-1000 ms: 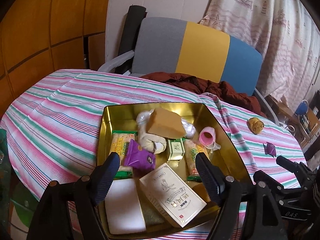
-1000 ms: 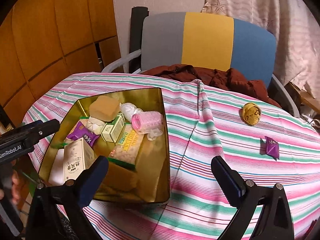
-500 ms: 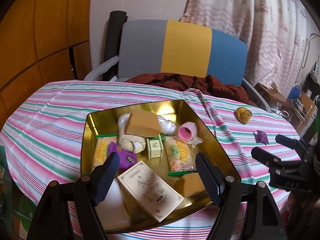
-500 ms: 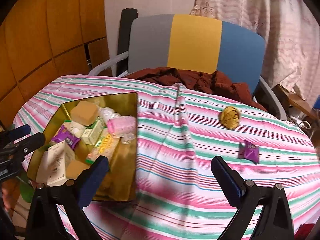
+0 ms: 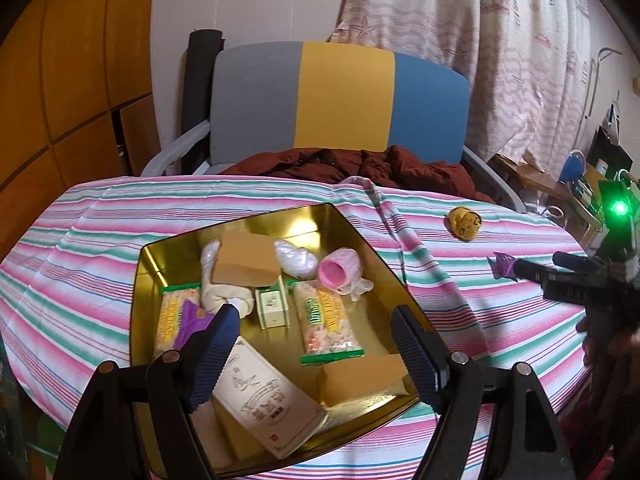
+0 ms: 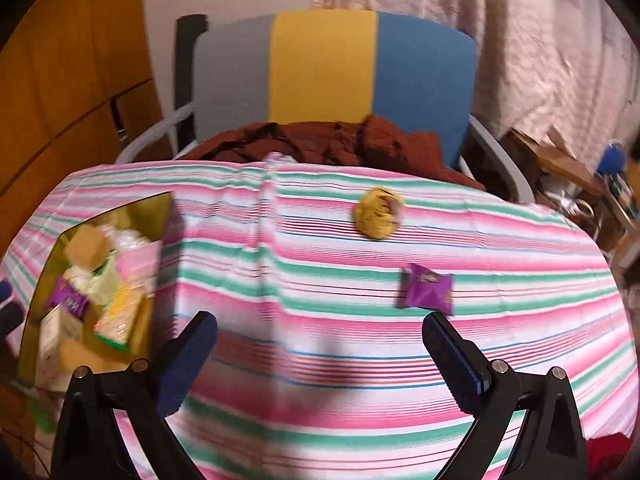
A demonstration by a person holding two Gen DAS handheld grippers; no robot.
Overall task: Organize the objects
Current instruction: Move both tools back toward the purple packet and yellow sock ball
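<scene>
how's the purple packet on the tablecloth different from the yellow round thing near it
The purple packet is flat and roughly square; the yellow round thing is lumpy and ball-like. The packet lies closer to the open right gripper, near its right fingertip; the yellow thing sits farther back, toward the chair. Both rest loose on the striped tablecloth, outside the gold tin.

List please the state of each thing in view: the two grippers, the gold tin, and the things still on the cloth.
Left gripper: jaws open, empty, above the tin.
Right gripper: jaws open, empty, above the cloth.
Gold tin: open, no lid, holding packets and boxes.
Purple packet: outside the tin, flat on the striped cloth.
Yellow round item: outside the tin, on the cloth.
</scene>
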